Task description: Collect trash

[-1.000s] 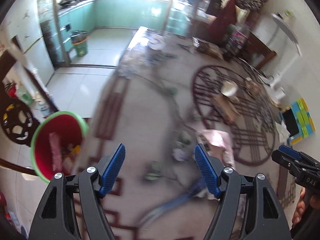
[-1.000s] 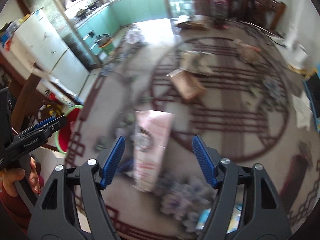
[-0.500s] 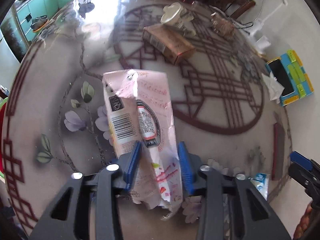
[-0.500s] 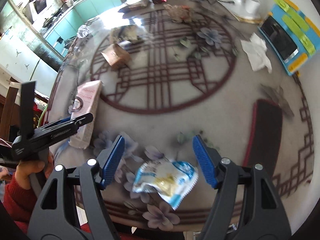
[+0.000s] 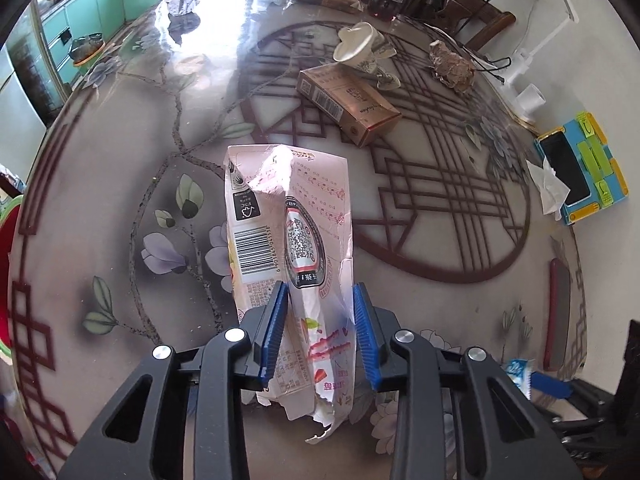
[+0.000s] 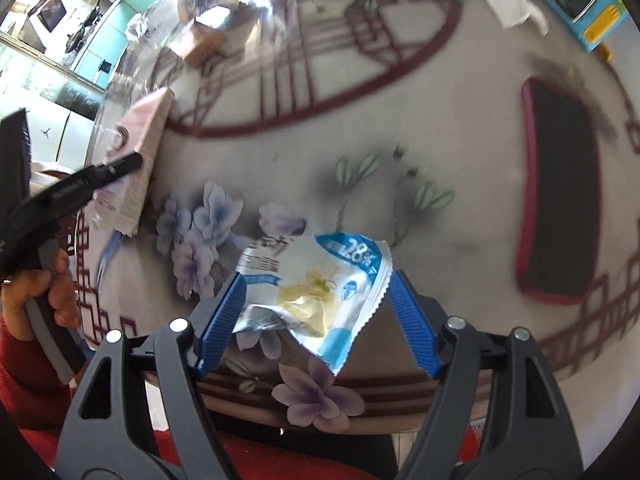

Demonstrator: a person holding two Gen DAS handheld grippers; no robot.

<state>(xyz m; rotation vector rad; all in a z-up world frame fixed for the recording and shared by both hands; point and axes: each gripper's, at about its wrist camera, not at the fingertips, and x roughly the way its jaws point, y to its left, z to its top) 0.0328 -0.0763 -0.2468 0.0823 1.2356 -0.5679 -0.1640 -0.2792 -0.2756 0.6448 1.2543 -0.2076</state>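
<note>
A flattened pink carton (image 5: 288, 224) with a barcode lies on the round patterned table (image 5: 120, 184). My left gripper (image 5: 319, 320) is shut on the carton's torn near end. The carton also shows in the right wrist view (image 6: 138, 152), with the left gripper on it. A blue and white snack wrapper (image 6: 320, 292) lies near the table's front edge. My right gripper (image 6: 316, 312) is open, with one finger on each side of the wrapper.
A brown box (image 5: 348, 104), a paper cup (image 5: 356, 46), a crumpled brown wad (image 5: 452, 66) and a crumpled tissue (image 5: 550, 190) lie further back. A phone in a blue stand (image 5: 580, 168) sits far right. A red-edged phone (image 6: 560, 192) lies to the wrapper's right. A red bin's rim (image 5: 6, 240) shows far left.
My left gripper came down over the pink carton and closed on its near end. My right gripper moved from the carton to the snack wrapper and now straddles it.
</note>
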